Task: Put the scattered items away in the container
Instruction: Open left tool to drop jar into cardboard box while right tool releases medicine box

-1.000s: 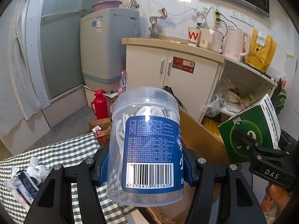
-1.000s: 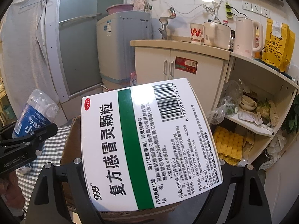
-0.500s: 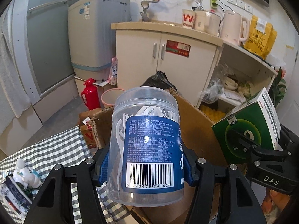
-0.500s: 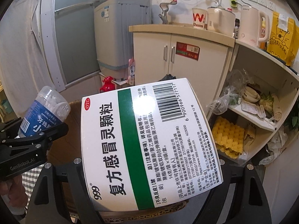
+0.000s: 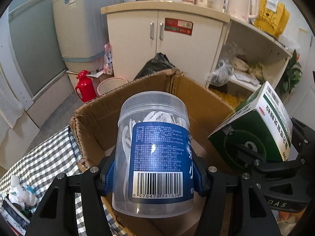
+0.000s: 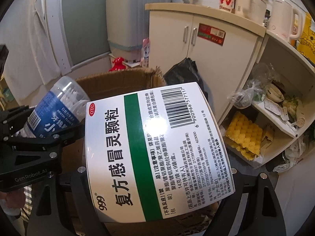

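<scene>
Your left gripper (image 5: 153, 174) is clamped low on the dental floss jar (image 5: 153, 153), light, rigid, slick plastic; your right gripper (image 6: 157, 169) pinches the crushable medicine box (image 6: 155, 149). Both hang over the cardboard box (image 5: 198, 100).

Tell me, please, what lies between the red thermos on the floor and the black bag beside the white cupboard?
In the left wrist view, a pink bin stands between the red thermos and the black bag; the cardboard box hides its lower part.
</scene>
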A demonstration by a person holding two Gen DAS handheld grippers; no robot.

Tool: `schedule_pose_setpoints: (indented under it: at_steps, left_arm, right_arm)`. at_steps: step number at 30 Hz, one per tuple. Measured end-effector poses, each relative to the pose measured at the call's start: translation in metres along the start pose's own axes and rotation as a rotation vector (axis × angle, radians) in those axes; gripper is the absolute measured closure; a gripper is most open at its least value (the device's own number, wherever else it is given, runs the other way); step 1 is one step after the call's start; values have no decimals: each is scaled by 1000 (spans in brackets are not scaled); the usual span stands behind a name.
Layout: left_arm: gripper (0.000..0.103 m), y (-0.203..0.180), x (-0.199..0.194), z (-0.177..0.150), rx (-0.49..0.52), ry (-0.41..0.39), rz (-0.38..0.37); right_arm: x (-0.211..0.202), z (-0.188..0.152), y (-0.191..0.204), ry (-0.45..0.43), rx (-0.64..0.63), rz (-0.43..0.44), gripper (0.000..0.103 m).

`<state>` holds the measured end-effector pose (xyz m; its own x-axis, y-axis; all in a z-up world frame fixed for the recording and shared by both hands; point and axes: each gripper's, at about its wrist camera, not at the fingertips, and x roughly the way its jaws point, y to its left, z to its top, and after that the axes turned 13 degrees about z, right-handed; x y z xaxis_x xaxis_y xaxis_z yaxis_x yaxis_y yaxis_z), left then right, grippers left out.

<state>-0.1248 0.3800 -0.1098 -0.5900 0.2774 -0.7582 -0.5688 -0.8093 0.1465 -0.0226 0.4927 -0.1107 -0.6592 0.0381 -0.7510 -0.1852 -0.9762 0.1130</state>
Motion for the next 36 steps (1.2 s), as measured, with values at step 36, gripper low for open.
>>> schedule_pose_setpoints:
  at_steps: [36]
  left_arm:
    - [23, 29, -11, 15, -11, -9, 115]
  right_arm:
    - [24, -2, 26, 85, -89, 35, 13]
